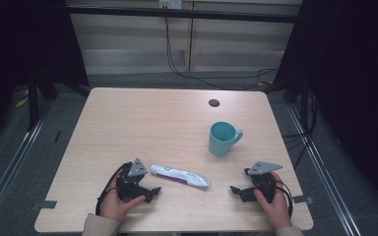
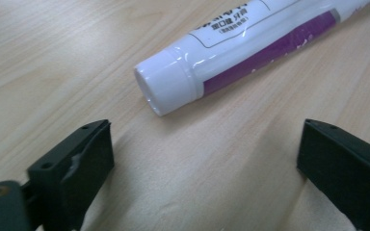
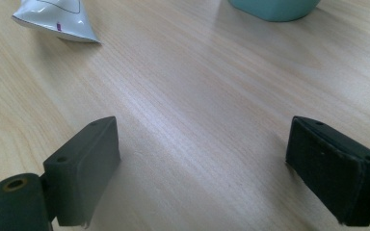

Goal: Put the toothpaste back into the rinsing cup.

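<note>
Left gripper (image 1: 153,191) rests on the tabletop (image 1: 128,123) near the front edge, held in the person's left hand (image 1: 118,204), with its jaws spread apart and nothing between them. Its jaws point right, toward the toothpaste tube (image 1: 179,176). From the left gripper view, the white cap of the toothpaste tube (image 2: 231,53) lies just beyond the open jaws, apart from both.

Toothpaste tube position: lying flat on the tabletop between the two grippers, cap end to the left, crimped end to the right.

A teal mug (image 1: 222,138) stands upright farther back and to the right of the tube, handle turned right.

Right gripper (image 1: 234,189), held in the person's right hand (image 1: 274,206), rests near the front right of the tabletop. Its jaws stand wide apart and empty, pointing left toward the crimped end of the tube, well apart from it.
</note>
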The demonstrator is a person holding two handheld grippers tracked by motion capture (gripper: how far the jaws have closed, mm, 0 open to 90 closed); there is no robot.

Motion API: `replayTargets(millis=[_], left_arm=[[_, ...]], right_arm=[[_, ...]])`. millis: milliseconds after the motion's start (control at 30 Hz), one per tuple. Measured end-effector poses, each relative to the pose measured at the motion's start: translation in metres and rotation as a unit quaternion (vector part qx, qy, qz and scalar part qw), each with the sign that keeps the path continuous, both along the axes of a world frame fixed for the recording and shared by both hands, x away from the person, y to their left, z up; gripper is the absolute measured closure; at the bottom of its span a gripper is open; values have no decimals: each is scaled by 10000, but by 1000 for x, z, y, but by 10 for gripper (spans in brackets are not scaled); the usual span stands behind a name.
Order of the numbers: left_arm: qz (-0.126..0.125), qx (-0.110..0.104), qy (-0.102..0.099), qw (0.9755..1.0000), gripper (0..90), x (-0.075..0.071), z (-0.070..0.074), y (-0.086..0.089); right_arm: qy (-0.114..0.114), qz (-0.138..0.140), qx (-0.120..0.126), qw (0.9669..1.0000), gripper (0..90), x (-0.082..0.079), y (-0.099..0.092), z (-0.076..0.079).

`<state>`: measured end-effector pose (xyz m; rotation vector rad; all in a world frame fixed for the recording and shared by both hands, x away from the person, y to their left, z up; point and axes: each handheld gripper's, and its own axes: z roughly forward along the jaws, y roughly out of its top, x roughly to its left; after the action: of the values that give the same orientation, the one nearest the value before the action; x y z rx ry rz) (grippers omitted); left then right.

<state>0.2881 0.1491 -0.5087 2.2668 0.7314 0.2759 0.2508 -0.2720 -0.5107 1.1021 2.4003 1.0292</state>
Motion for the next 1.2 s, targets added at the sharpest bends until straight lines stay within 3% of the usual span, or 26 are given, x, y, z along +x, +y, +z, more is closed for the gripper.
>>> replayTargets(millis=[633,700,833,1067,1200], left_arm=[[14,15,-22,10000,35,1,0,0],[-10,83,26,10000,43,1,2,-2],[-180,184,149,9996,146,2,7,-4],[-404,499,295,9975,157,8,14,-11],[-392,321,352,9981,157,12,19,-8]], right_arm=[[-6,2,0,10000,110,0,0,0],[-5,5,12,10000,111,0,0,0],[-6,5,12,10000,111,0,0,0],[-4,2,14,10000,111,0,0,0],[3,-14,11,10000,111,-1,0,0]])
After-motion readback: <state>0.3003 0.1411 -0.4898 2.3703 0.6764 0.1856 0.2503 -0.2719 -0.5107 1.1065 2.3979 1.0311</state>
